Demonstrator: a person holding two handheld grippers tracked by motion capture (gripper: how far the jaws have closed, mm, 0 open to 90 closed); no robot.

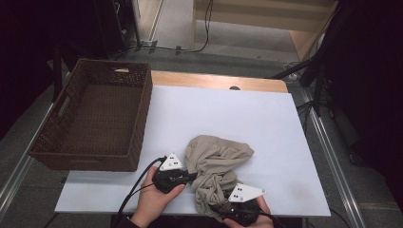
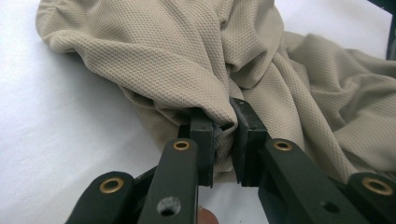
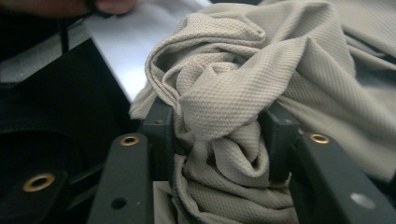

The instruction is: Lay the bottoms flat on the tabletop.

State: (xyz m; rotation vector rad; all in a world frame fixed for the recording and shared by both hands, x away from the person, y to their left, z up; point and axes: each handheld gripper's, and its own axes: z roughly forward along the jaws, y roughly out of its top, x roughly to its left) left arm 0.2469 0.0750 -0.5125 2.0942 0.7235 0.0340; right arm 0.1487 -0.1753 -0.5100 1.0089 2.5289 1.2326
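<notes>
A crumpled beige cloth (image 1: 216,164) lies on the white table top (image 1: 247,114) near the front edge. My left gripper (image 1: 192,175) reaches into its left side. In the left gripper view that gripper (image 2: 224,135) is shut on a thin fold of the cloth (image 2: 187,56). My right gripper (image 1: 214,206) meets the cloth's lower end at the table's front edge. In the right gripper view a thick twisted bunch of the cloth (image 3: 224,93) fills the gap of the right gripper (image 3: 217,135), and both pads press on it.
A dark brown wicker basket (image 1: 142,118) stands at the left, overhanging the table's left edge. White table surface stretches behind and to the right of the cloth. Cables and dark stands lie on the floor beyond the table's far edge.
</notes>
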